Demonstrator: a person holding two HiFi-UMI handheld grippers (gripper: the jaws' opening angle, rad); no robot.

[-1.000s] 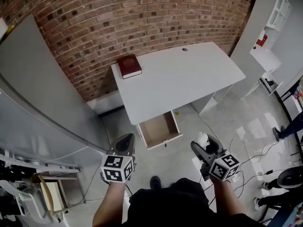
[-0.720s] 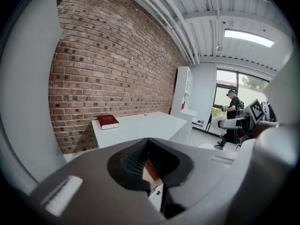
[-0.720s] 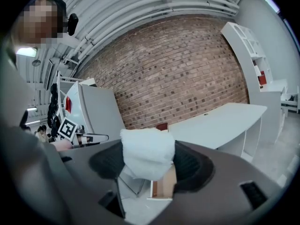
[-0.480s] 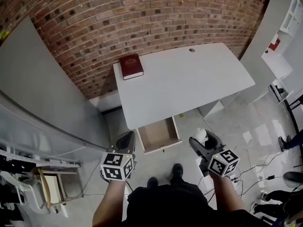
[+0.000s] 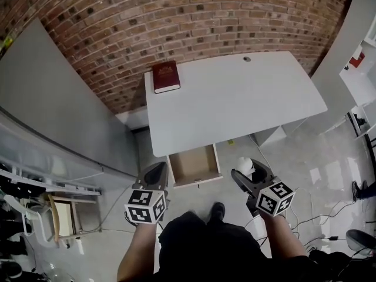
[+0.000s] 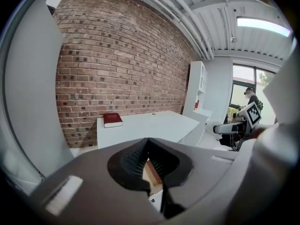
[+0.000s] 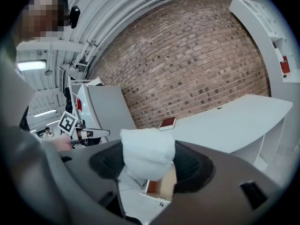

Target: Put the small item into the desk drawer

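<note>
Holding the small white item tight, your right gripper hangs just right of the open drawer under the desk. Your left gripper is pinched together with nothing in it, left of the drawer.

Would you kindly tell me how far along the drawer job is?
Done: the drawer stands open, and the right claw grips the white bundle. In hand: the bundle hangs right of the drawer. Left: place it inside and release.
</note>
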